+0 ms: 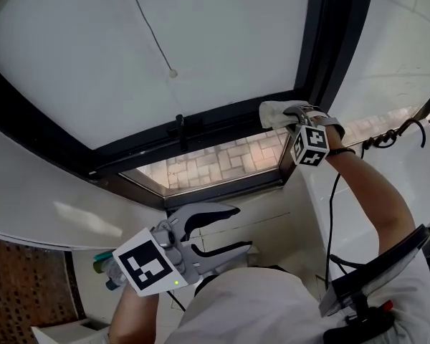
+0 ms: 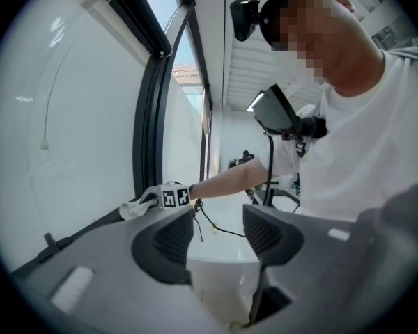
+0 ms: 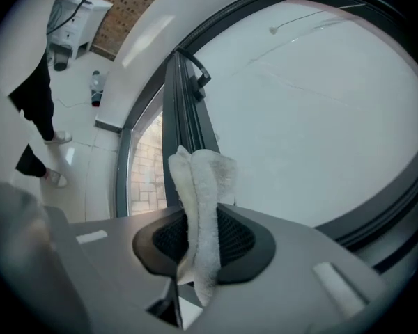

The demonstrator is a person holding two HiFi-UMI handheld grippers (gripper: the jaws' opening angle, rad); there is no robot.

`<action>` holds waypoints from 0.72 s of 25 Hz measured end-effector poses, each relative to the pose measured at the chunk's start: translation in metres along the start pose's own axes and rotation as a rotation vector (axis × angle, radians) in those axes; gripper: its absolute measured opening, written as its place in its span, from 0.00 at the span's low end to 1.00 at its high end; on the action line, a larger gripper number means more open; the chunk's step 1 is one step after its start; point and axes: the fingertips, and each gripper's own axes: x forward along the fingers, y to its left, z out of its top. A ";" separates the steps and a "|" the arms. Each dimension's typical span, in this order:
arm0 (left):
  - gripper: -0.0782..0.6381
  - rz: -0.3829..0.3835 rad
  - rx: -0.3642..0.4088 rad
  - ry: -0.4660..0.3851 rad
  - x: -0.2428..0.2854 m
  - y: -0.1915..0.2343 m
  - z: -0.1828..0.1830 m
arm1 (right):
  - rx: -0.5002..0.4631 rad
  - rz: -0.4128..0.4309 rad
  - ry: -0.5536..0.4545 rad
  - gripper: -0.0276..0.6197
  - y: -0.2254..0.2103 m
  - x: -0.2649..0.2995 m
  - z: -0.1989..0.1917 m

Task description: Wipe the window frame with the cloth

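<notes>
Gripping: right gripper (image 3: 195, 236) clamped on cloth (image 1: 273, 113), upper right, against window frame (image 1: 201, 132).
Handling: soft, light; pinch the fold.
Spare: left gripper (image 2: 219, 232) agape, empty.

An indoor room with black window frame (image 1: 229, 120), white floor tiles (image 3: 80, 152), brick paving (image 1: 222, 162) outside

Head view: right gripper (image 1: 292, 119): jaw tips hidden behind its marker cube (image 1: 309, 145) and bunched cloth (image 1: 274, 113). Window frame (image 1: 330, 41) cut off at top edge. Small items (image 1: 104, 265), partly behind left gripper (image 1: 233, 229), too small to identify. Right gripper view: cloth's lower end buried between jaws.
</notes>
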 end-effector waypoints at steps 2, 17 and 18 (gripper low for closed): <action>0.45 0.020 -0.015 -0.008 -0.003 0.002 -0.002 | 0.109 -0.010 -0.017 0.15 0.010 -0.015 -0.003; 0.45 0.144 -0.044 -0.032 -0.079 -0.020 -0.055 | 0.913 -0.008 -0.046 0.16 0.170 -0.186 0.018; 0.45 0.153 -0.041 -0.034 -0.087 -0.023 -0.058 | 0.940 -0.022 -0.062 0.16 0.171 -0.198 0.026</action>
